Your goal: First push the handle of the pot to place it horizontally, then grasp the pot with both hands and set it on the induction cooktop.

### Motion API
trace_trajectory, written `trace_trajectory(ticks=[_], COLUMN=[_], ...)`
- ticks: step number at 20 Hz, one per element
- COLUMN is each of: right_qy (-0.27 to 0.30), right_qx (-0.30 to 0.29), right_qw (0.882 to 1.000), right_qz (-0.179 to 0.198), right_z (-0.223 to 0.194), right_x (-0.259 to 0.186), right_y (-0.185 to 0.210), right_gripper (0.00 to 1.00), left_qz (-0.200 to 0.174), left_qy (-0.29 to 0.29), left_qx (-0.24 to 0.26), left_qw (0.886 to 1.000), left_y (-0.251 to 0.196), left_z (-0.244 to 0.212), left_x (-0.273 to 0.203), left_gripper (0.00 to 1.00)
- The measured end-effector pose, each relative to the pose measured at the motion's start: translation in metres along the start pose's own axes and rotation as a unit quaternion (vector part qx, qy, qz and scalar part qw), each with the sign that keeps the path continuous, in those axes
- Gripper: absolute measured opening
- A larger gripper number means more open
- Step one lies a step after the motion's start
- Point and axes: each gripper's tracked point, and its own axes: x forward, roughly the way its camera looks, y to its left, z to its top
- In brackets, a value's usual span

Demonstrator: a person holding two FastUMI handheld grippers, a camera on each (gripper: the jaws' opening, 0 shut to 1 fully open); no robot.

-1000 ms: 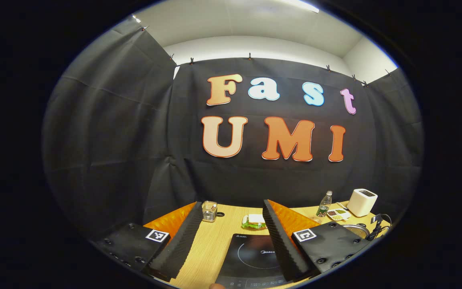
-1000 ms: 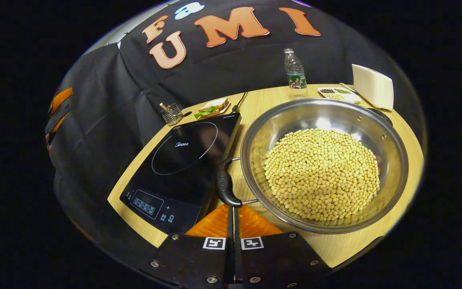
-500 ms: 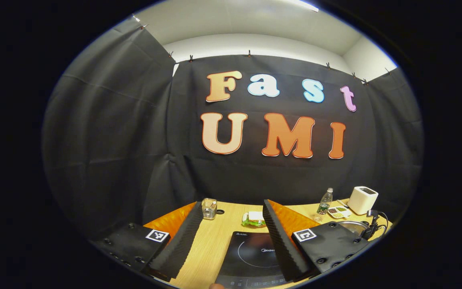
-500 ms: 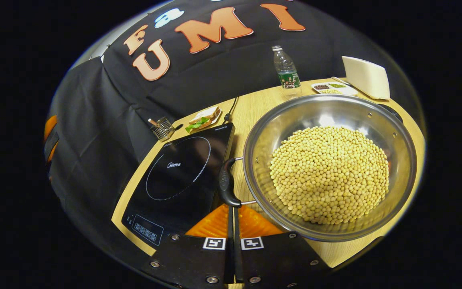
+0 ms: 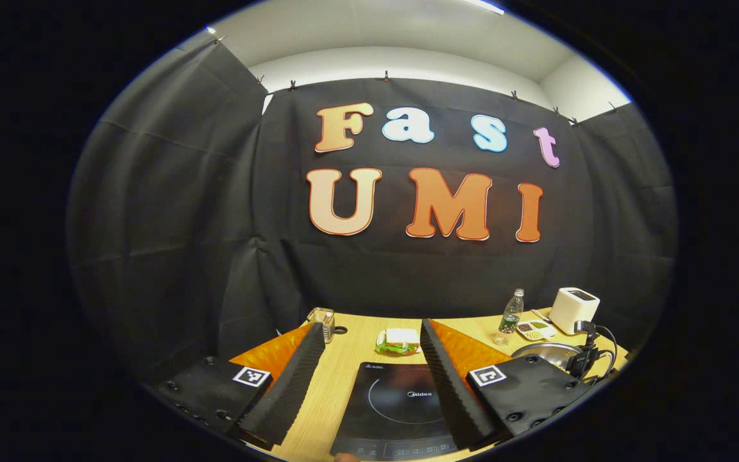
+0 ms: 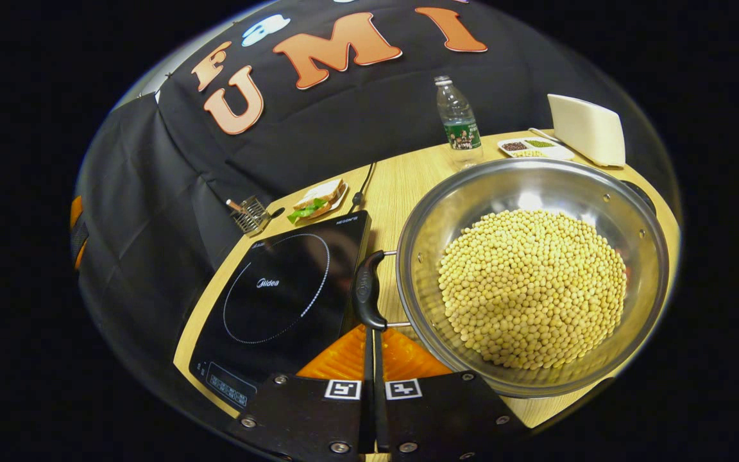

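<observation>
Pot [image 6: 530,276] heaped with soybeans sits on the wooden surface [image 6: 401,183], at 3 o'clock of the induction cooktop [image 6: 280,289]; left gripper [image 5: 369,378] hovers above the cooktop, fingers wide, holding nothing; right gripper [image 6: 373,359] has fingers pressed together, tips touching the pot's black handle [image 6: 366,292] at 12 o'clock; judged step: pushing the handle horizontal; the next move calls for a steady sideways nudge.

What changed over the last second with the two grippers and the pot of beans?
The right gripper, fingers closed, crept nearer the pot's handle, its view swinging sideways. The left gripper, open, dipped over the induction cooktop. Nothing was grasped or released; the pot stayed put.
</observation>
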Motion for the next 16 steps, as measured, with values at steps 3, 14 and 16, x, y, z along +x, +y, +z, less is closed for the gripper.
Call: trace_trajectory(ticks=[3,14,16], right_qy=[0.009,-0.109,-0.127], right_qx=[0.005,-0.03,-0.018], right_qw=[1.0,0.993,0.991], right_qz=[0.01,-0.016,-0.025], right_z=[0.001,0.09,0.107], right_x=[-0.004,-0.106,-0.118], right_y=[0.005,-0.072,-0.091], right_gripper=[0.0,0.0,0.0], left_qz=[-0.007,-0.095,-0.107], left_qy=[0.003,0.054,0.064], left_qx=[-0.001,-0.003,0.004], left_qw=[1.0,0.994,0.992], left_y=[-0.015,-0.128,-0.15], left_z=[-0.003,-0.05,-0.058], left_x=[0.009,0.037,0.042], left_gripper=[0.97,0.97,0.97])
